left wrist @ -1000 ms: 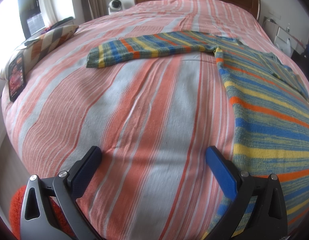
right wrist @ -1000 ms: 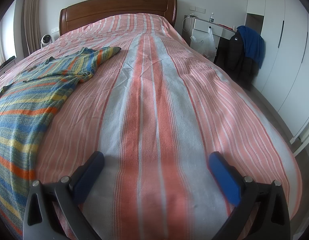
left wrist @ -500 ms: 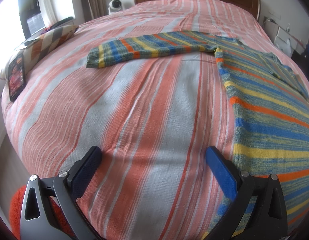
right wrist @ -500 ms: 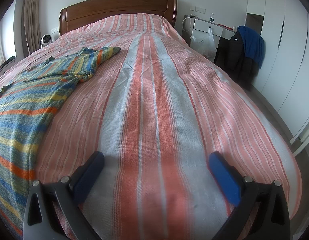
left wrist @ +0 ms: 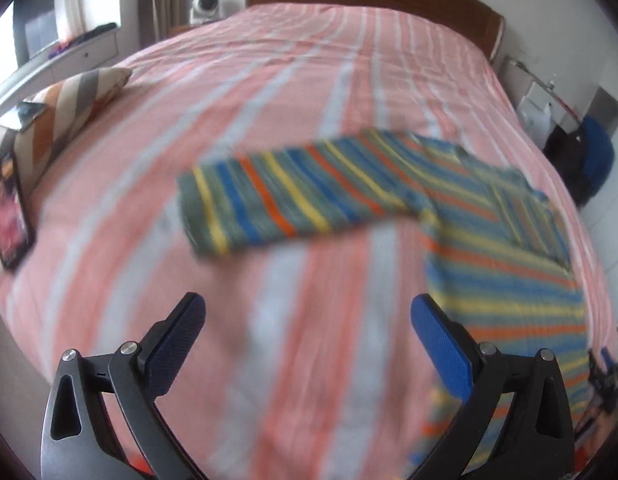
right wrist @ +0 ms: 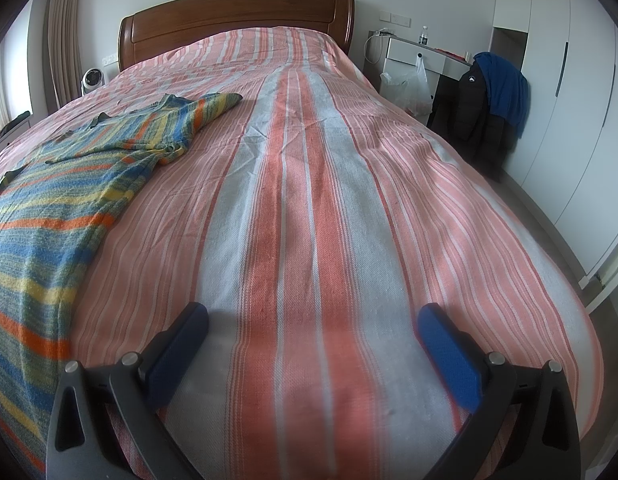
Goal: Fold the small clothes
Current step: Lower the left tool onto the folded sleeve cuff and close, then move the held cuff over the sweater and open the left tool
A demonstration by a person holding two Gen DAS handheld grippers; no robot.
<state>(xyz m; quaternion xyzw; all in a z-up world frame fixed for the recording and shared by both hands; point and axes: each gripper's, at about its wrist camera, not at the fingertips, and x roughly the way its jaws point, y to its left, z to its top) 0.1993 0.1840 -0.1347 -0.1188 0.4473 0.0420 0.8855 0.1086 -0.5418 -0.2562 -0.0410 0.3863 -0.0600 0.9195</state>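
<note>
I am looking over a bed [right wrist: 329,208] covered in a pink, orange and grey striped spread, with a wooden headboard [right wrist: 237,16] at the far end, a chevron cushion [left wrist: 69,108] at its left edge, and a white bedside desk [right wrist: 425,54] and a dark jacket [right wrist: 485,116] beside white wardrobe doors on the right. The striped knit sweater [left wrist: 489,232] lies flat on the bed, banded in blue, yellow, orange and grey-green, one sleeve [left wrist: 293,200] stretched out to the left, though my left view is blurred. My left hand-held gripper [left wrist: 309,320] and right hand-held gripper [right wrist: 313,320] both hover with fingers spread wide, pinching nothing, the sweater lying between them.
</note>
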